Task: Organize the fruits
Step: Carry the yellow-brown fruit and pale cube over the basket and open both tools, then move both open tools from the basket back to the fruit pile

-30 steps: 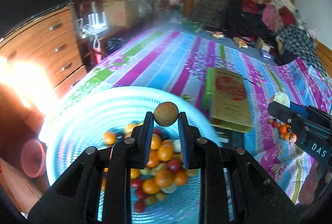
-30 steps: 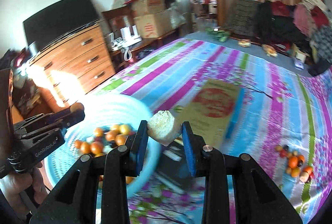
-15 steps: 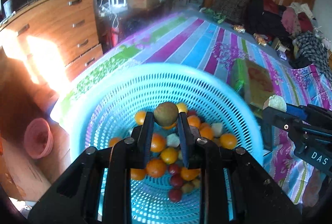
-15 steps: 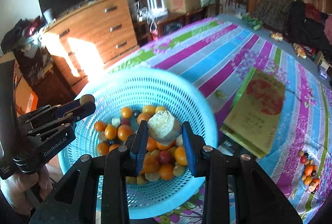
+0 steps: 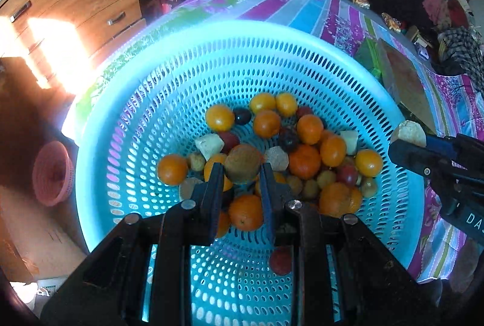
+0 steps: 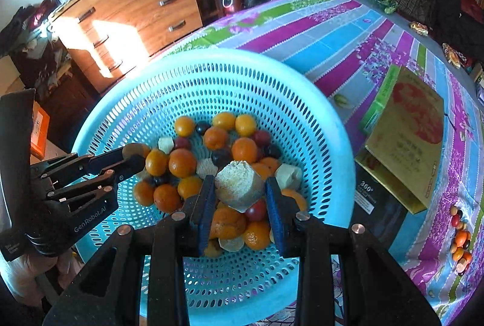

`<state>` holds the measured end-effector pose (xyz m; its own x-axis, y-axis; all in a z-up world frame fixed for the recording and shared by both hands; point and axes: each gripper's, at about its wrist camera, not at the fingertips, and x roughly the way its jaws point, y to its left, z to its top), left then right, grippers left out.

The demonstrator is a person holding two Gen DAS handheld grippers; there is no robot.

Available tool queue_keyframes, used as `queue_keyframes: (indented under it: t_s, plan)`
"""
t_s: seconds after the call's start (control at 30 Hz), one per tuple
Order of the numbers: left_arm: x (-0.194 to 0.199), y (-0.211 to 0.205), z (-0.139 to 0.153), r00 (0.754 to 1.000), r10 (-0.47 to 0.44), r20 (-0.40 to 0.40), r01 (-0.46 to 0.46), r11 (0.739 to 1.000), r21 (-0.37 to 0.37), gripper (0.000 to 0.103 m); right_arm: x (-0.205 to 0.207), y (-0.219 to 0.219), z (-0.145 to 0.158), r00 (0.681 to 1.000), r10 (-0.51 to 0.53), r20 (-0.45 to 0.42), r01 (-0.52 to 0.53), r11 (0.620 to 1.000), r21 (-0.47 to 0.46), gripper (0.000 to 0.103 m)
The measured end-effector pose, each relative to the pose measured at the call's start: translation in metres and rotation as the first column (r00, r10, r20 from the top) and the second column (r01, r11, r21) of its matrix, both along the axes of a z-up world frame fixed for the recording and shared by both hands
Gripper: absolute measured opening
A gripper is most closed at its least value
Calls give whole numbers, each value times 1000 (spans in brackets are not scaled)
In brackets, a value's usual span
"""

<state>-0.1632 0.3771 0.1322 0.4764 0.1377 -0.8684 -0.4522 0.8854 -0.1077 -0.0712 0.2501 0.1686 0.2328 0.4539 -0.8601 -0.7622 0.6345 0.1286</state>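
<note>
A light blue perforated basket [image 5: 211, 60] [image 6: 302, 102] holds several oranges, dark red fruits and pale chunks. My left gripper [image 5: 242, 171] is shut on a round brown fruit [image 5: 243, 164] above the fruit pile; it also shows in the right wrist view [image 6: 130, 156]. My right gripper [image 6: 240, 190] is shut on a pale beige chunk [image 6: 239, 188] over the basket's middle; in the left wrist view [image 5: 408, 144] it hangs over the basket's right rim.
The basket sits on a striped bedsheet [image 6: 332, 32]. A gold box [image 6: 408, 132] lies to the right, with a small heap of loose fruits [image 6: 459, 238] beyond it. A wooden dresser [image 6: 127, 11] stands behind. A pink basket [image 5: 51, 171] is on the floor.
Both grippers have moved in over the basket and lower toward the fruit pile, each still holding its piece.
</note>
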Motion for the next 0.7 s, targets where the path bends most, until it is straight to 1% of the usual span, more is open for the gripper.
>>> queue_keyframes:
  t_s: [0.37,0.57,0.6,0.63,0.67,0.7]
  plan:
    - [-5,13,-4,1000,14,-6,-14,1000,-12,24,-3,12,-7,1000,8,-11,-8,1000,-18,35]
    - [-5,17,-8,999,32,-18,-32,999,-6,25,-2,15,-11,1000,7,-18,-8,1000,-22,36]
    - [-5,18,-9,999,35,-24,-35,999,-2,36,-2,16,-12,1000,5,-18,-5,1000,-23,37]
    - [-5,18,-10,999,36,-27,-36,999,1,59,-1,16,-14,1000,4,-18,-5,1000,-27,43]
    - [-5,18,-9,999,35,-22,-35,999,5,67,-2,16,-15,1000,6,-17,-7,1000,-30,53]
    - [-6,19,-9,999,38,-20,-38,999,11,75,-2,15,-15,1000,3,-10,-3,1000,-28,53]
